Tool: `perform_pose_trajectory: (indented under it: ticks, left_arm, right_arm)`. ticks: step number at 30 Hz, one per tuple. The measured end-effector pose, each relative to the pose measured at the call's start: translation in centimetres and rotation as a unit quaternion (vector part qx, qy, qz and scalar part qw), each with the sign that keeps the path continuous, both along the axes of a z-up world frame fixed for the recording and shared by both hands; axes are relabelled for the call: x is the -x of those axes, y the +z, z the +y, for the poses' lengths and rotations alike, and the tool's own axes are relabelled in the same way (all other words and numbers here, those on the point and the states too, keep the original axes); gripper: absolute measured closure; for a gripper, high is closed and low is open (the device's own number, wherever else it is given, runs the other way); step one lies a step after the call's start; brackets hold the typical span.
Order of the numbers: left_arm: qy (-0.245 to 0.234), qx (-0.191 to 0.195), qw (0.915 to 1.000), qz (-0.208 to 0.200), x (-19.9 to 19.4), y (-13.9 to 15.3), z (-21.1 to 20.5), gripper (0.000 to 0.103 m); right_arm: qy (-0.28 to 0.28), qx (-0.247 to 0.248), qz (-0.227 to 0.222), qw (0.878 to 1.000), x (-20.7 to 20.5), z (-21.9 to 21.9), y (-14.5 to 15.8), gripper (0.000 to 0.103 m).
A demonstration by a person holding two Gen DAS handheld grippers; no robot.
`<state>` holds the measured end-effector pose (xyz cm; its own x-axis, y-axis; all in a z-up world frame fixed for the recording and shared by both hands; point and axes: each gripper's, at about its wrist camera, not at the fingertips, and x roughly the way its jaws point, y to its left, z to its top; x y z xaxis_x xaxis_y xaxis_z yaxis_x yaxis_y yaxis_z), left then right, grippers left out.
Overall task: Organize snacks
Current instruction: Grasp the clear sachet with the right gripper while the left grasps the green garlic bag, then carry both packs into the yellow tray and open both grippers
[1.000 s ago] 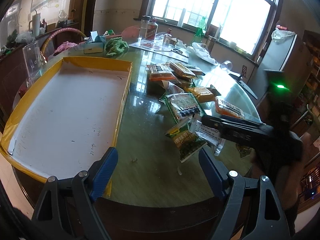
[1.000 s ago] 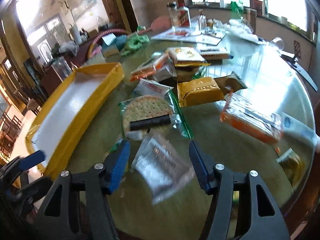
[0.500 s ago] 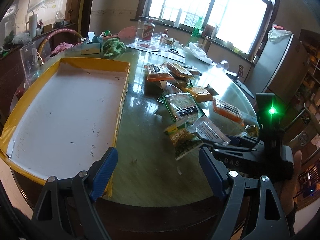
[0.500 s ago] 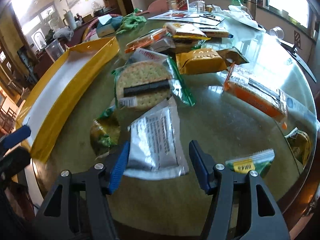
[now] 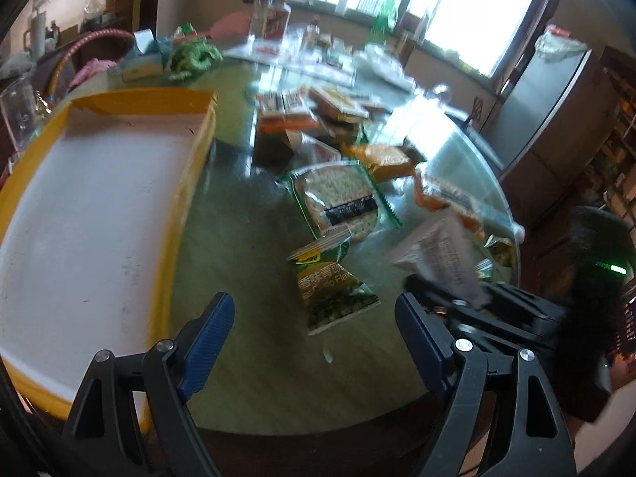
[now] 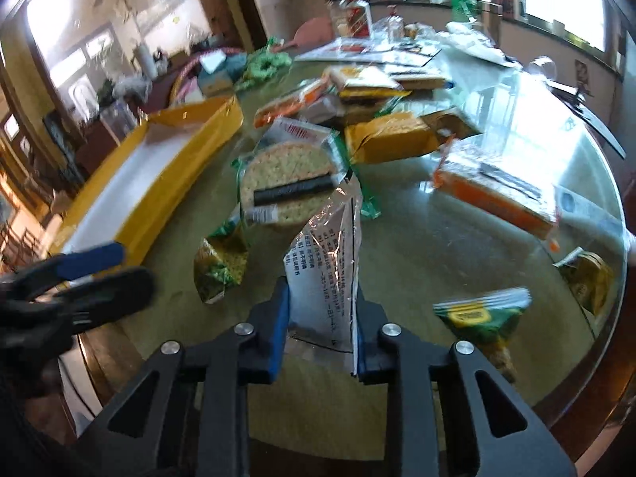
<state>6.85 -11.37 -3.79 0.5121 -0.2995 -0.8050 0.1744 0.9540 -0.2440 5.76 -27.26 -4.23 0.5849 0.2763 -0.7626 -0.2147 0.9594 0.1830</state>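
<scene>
Slipping is risked: the silver packet point(image 6: 324, 274) is clamped only at its lower edge by the right tongs point(image 6: 318, 330); the left tongs point(image 5: 314, 342) are spread apart, empty.

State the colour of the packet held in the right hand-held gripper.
Silver foil with black print: the packet shows best in the right wrist view.

Daylight is admitted through the blown-out windows point(image 5: 469, 12); glare is spread across the glass tabletop point(image 6: 528, 127) (motion blur throughout), and edges are bent by fisheye distortion.
</scene>
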Motion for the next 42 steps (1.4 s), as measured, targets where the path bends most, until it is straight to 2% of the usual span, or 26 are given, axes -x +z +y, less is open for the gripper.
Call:
perform_pose_trajectory:
  ticks: [2, 5, 7, 8, 11, 14, 18, 23, 27, 31, 35, 38, 42]
  left_arm:
    - [-0.005, -0.009, 0.9999, 0.013, -1.1, -0.6, -0.7, 0.021]
    - [-0.001, -0.013, 0.9991, 0.041, -2.5, -1.8, -1.3, 0.031]
    - [0.009, -0.006, 0.9987, 0.050, -2.6, -2.5, -1.2, 0.045]
    - [0.017, -0.004, 0.9982, 0.056, -2.5, -2.9, -1.1, 0.060]
    - [0.017, -0.002, 0.9989, 0.043, -1.5, -3.0, -1.1, 0.061]
    - [0.014, 0.018, 0.9993, 0.029, -0.4, -2.4, -0.4, 0.065]
    - [0.019, 0.035, 0.9992, -0.004, 1.0, -0.7, 0.8, 0.065]
    - [0.023, 0.067, 0.9974, -0.014, 1.8, 1.1, 2.8, 0.065]
    - [0.053, 0.073, 0.9947, -0.049, 3.5, 3.8, 6.5, 0.065]
    - [0.109, 0.049, 0.9900, -0.075, 4.6, 5.0, 11.3, 0.065]
    - [0.164, 0.015, 0.9839, -0.069, 4.5, 3.9, 15.0, 0.065]
    - [0.191, 0.011, 0.9800, -0.053, 4.4, 2.5, 17.5, 0.065]
    - [0.211, 0.006, 0.9771, -0.027, 3.8, 0.1, 19.2, 0.065]
  right_arm:
    - [-0.008, -0.008, -0.008, 1.000, 0.4, -0.7, 0.5, 0.075]
    - [-0.015, -0.004, -0.016, 1.000, 0.8, -1.2, 0.8, 0.074]
    - [-0.014, -0.004, -0.014, 1.000, 1.0, -1.4, 0.7, 0.074]
    - [-0.013, -0.004, -0.014, 1.000, 1.1, -1.4, 0.7, 0.074]
    - [-0.010, -0.006, -0.014, 1.000, 1.5, -1.2, 0.6, 0.075]
    - [-0.004, -0.004, -0.014, 1.000, 1.7, -0.9, 0.5, 0.074]
    - [0.003, -0.010, -0.024, 1.000, 2.1, -0.3, 1.1, 0.075]
    - [0.014, -0.016, -0.034, 0.999, 2.3, 1.3, 2.0, 0.074]
    - [0.050, -0.035, -0.052, 0.997, 2.6, 3.7, 3.6, 0.075]
    - [0.107, -0.049, -0.054, 0.992, 2.1, 8.2, 4.4, 0.075]
    - [0.171, -0.050, -0.042, 0.983, 1.2, 14.2, 3.7, 0.075]
    - [0.209, -0.045, -0.029, 0.976, 0.2, 18.4, 2.5, 0.074]
    - [0.232, -0.021, -0.007, 0.972, -1.0, 22.4, 0.5, 0.074]
